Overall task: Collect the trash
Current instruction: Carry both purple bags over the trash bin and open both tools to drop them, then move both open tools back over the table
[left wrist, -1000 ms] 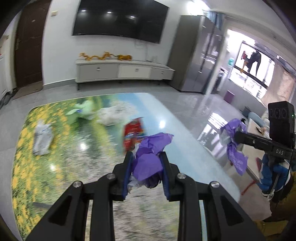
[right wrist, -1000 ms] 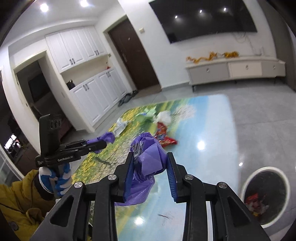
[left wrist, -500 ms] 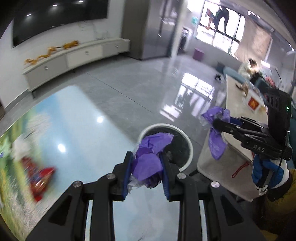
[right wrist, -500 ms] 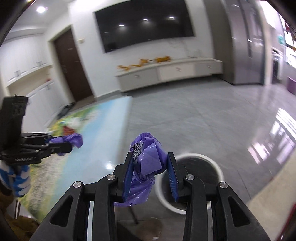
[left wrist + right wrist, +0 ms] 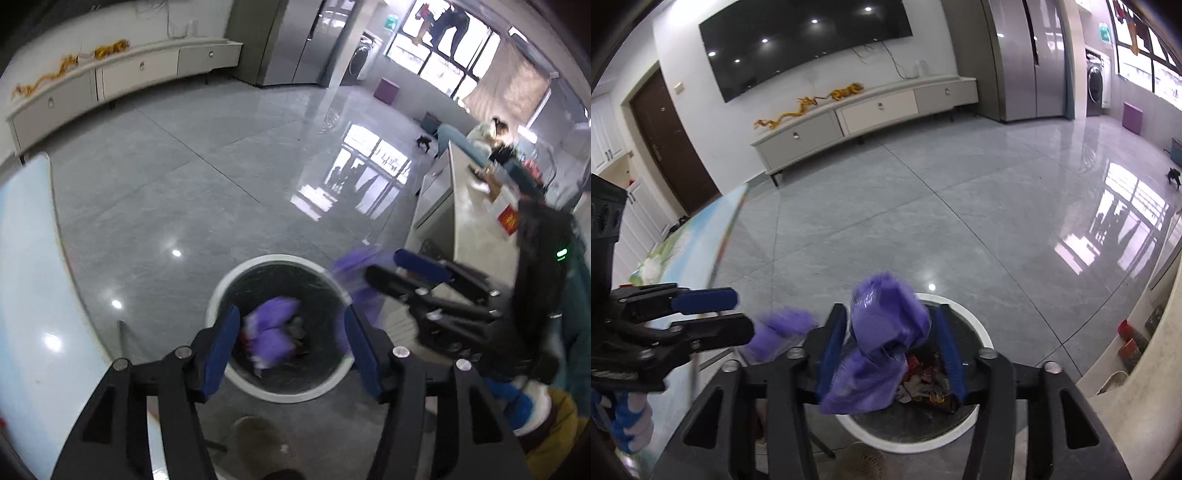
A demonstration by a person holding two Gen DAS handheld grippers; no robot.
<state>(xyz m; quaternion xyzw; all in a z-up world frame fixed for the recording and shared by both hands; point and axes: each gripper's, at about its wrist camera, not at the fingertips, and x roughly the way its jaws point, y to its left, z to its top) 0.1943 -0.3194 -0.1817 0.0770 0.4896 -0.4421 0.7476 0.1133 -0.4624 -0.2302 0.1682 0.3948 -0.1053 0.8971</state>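
Observation:
A round white-rimmed trash bin stands on the grey floor below both grippers. My left gripper is open above it; a purple plastic scrap, blurred, is falling into the bin. My right gripper is open too. Its purple scrap sits loose between the spread fingers, over the bin, which holds colourful wrappers. The right gripper also shows in the left wrist view, with a blurred purple scrap at its tips. The left gripper shows in the right wrist view.
The glossy picture-printed table edge lies to the left of the bin. A beige counter stands to the right. A low white TV cabinet lines the far wall across open grey floor.
Both grippers swung from the table to over the bin and opened. The left purple scrap has dropped out of the jaws toward the bin; the right scrap has come loose between the open fingers.

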